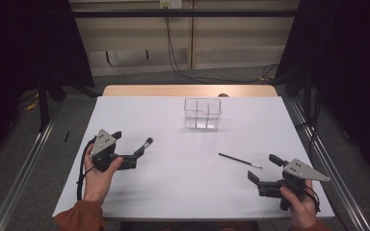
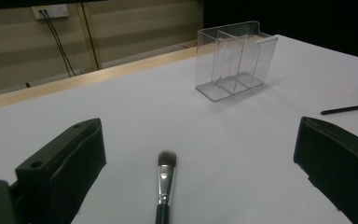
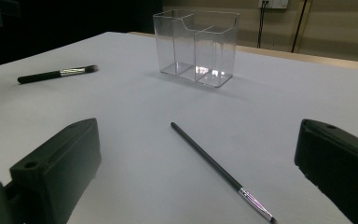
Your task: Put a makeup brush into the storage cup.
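Note:
A clear plastic organiser with several compartments stands upright at the table's far middle. A thick makeup brush with a black handle and silver ferrule lies at the left. My left gripper is open around it; the brush lies on the table between the jaws, bristles pointing away, untouched. At the right lies a thin black brush. Just behind it my right gripper is open, and the thin brush slants across the gap between its jaws. The organiser stands beyond.
A white sheet covers the table, leaving a wooden strip bare at the far edge. Metal rails run along both sides on the floor. Cables hang by the back wall. Dark curtains flank the space.

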`<state>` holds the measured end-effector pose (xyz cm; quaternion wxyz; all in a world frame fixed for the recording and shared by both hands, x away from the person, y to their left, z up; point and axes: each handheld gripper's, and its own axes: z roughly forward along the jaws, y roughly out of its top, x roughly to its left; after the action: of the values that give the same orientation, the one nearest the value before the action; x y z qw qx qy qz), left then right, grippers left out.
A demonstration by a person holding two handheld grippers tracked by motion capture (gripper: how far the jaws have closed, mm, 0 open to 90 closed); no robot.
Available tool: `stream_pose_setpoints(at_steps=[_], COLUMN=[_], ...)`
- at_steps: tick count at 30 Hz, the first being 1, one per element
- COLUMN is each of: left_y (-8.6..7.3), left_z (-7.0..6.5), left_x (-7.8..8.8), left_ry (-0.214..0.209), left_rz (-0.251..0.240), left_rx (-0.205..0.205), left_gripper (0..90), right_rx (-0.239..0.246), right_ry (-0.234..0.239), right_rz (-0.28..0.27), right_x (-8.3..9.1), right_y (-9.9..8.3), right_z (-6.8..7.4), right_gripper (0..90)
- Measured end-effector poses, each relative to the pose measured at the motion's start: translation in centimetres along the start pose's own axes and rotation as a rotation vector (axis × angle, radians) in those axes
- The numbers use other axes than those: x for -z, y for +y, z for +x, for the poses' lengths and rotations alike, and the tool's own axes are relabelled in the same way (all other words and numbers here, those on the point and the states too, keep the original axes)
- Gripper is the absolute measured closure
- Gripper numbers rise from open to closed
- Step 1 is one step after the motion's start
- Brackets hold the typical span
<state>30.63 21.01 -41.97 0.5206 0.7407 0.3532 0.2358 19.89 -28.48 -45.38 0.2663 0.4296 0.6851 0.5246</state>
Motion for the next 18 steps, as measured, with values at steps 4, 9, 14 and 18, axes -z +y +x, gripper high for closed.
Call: stream_pose_setpoints(at_steps=[4, 9, 14, 18], left_y=[0.4, 1.2, 1.5, 1.7], left_z=[0.3, 0.3, 0.5, 0.9], left_x=[-0.3, -0.7, -1.5, -2.0], left_ry=[-0.011, -0.014, -0.014, -0.006], left_rz=[-0.017, -0.007, -0.001, 0.004], left_rx=[0.038, 0.017, 0.0, 0.001], left_gripper=[2.3, 2.3, 2.3, 2.1], right_rx=[-0.001, -0.004, -0.002, -0.002], right_ry=[0.0, 0.002, 0.003, 0.003], right_rz=[0.001, 0.001, 0.002, 0.003], right_x=[0.0, 0.0, 0.0, 0.0], right_y=[0.0, 0.0, 0.0, 0.0], right_z=[0.0, 0.0, 0.0, 0.0], right_gripper=[0.0, 0.0, 0.0, 0.0])
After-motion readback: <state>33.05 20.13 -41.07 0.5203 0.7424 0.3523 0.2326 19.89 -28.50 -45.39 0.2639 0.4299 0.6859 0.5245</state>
